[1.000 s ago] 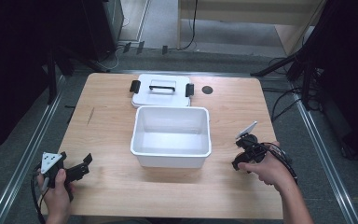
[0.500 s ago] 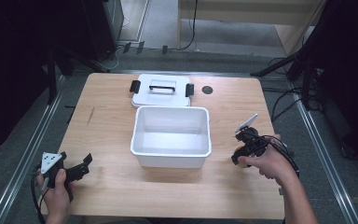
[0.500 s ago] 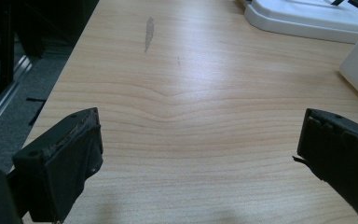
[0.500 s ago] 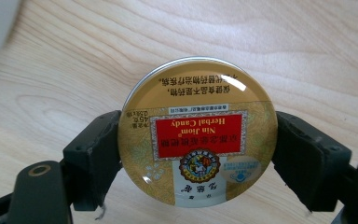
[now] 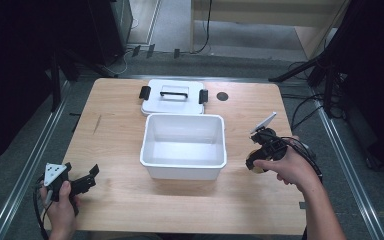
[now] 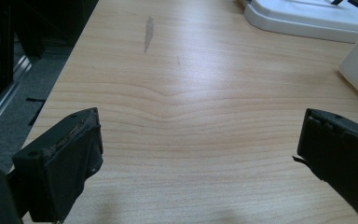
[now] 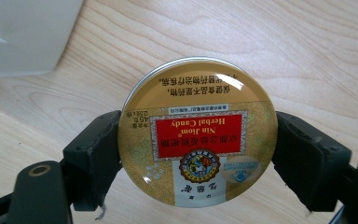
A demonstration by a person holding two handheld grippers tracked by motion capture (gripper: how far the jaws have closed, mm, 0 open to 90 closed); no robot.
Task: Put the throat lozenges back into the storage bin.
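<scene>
Honestly your right gripper (image 7: 198, 154) has that round candy tin (image 7: 198, 133) pinched across its rim near the table's right edge beside the white bin (image 5: 184, 169), so I'd guess light, stiff but slick metal, while your left gripper (image 6: 200, 154) gapes empty.

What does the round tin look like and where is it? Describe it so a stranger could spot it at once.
Start at the white bin in the middle of the wooden table, then look to its right. There the right gripper clamps a candy tin. It is round and gold, with a red label.
</scene>
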